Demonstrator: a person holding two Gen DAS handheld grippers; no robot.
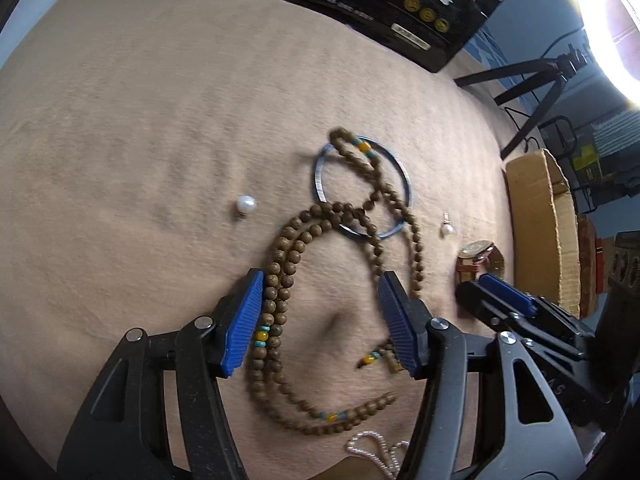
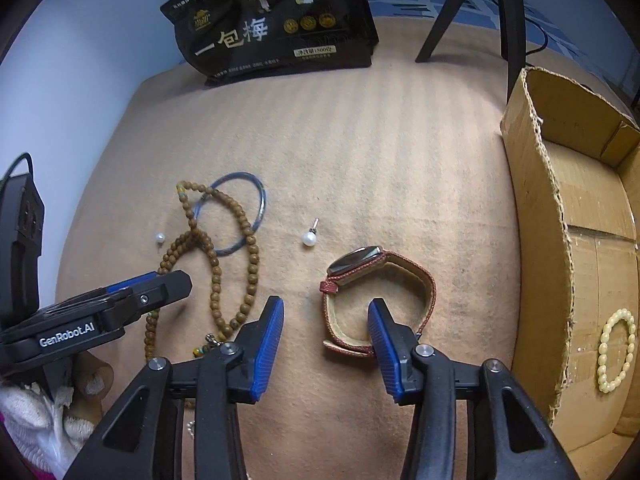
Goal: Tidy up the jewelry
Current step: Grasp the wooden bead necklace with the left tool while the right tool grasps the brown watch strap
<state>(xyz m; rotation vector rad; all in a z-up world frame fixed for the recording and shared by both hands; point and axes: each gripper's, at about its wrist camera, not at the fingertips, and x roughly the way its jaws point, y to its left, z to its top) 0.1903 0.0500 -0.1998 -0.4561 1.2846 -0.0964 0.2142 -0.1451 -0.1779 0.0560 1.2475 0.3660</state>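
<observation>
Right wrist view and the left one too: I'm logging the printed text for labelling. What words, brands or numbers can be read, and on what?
"GenRobot.AI": on the side of the left gripper, seen from the right wrist view.
"一包梅": large white characters on the black pouch.
Small box label under the pouch's three gold seals: too small to read.
Gold logo and fine print lines on the pouch: blurred, unreadable.

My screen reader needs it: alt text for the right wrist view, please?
The right tool is open, one finger inside the watch strap loop on tan cloth. Wooden beads lie left; a cardboard box right.
</observation>
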